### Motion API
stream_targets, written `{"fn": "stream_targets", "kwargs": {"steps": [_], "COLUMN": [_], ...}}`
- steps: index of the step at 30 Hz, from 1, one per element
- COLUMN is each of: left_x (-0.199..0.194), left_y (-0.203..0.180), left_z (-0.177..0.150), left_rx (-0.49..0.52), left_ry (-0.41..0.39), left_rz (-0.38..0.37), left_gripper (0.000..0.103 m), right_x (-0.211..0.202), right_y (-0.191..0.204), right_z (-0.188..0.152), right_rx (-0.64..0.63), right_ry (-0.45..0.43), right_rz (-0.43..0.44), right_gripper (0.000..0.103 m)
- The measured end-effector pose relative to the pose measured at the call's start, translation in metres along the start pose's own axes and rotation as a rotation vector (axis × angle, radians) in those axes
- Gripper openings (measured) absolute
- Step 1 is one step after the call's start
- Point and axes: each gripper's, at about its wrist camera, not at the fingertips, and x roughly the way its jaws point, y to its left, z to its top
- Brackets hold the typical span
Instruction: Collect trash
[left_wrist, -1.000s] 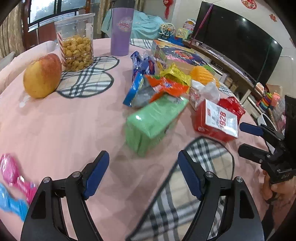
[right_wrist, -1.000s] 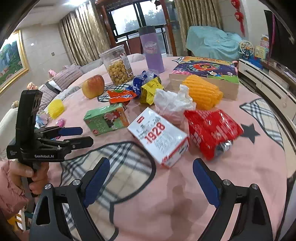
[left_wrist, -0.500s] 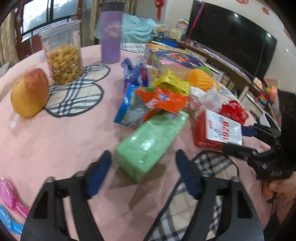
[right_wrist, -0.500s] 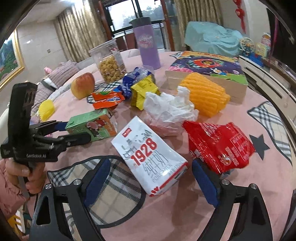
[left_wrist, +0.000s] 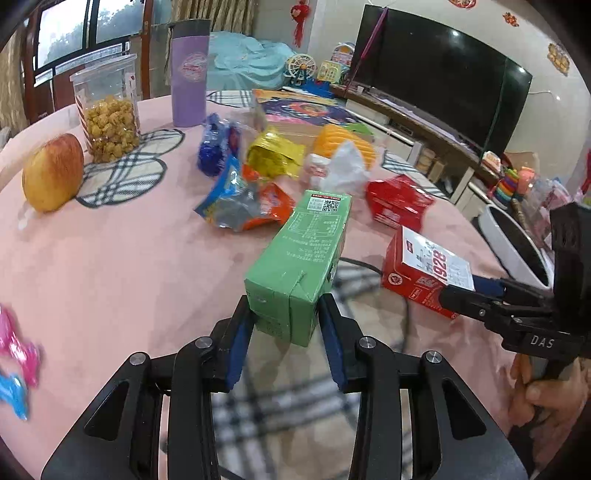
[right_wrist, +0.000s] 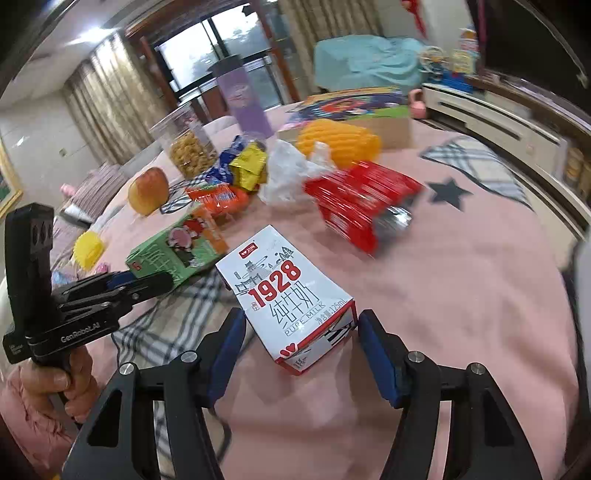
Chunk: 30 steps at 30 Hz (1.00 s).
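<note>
My left gripper (left_wrist: 286, 317) is shut on the near end of a green drink carton (left_wrist: 303, 258), which also shows in the right wrist view (right_wrist: 173, 251). My right gripper (right_wrist: 301, 332) stands around the near end of a white and red "1928" milk carton (right_wrist: 288, 295); its pads look close to the carton sides, contact unclear. The milk carton shows in the left wrist view (left_wrist: 424, 269) too. More trash lies beyond: a red wrapper (right_wrist: 362, 203), an orange and blue wrapper (left_wrist: 240, 203), a yellow wrapper (left_wrist: 273, 155), a crumpled white bag (right_wrist: 288, 173).
On the pink tablecloth (left_wrist: 110, 258) stand an apple (left_wrist: 53, 171), a popcorn jar (left_wrist: 107, 110), a purple tumbler (left_wrist: 188, 74), an orange ridged object (right_wrist: 338, 142) and a boxed game (right_wrist: 354, 103). A white bin rim (left_wrist: 513, 243) sits right of the table.
Both grippers moved forward onto the cartons and narrowed. The left jaws closed on the green carton; the right jaws came in around the milk carton.
</note>
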Motion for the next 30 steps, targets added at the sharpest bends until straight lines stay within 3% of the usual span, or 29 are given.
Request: {"fn": "stream_targets", "kwargs": {"steps": [10,30], "left_x": [-0.005,0.000], "left_y": [-0.051,-0.141], "left_z": [-0.020,-0.020], "left_rx": [0.021,0.139], "left_ry": [0.019,0.035], "left_rz": [-0.074,-0.176], "left_gripper": [0.035,0.035], "right_x": [-0.053,-0.119], "right_y": [-0.024,-0.069], "right_z": [-0.032,-0.057], "right_rx": [0.133,0.269], "right_ry": [-0.080,-0.199], "right_rz": [-0.059,-0.148], "right_gripper": [0.063,0.062]}}
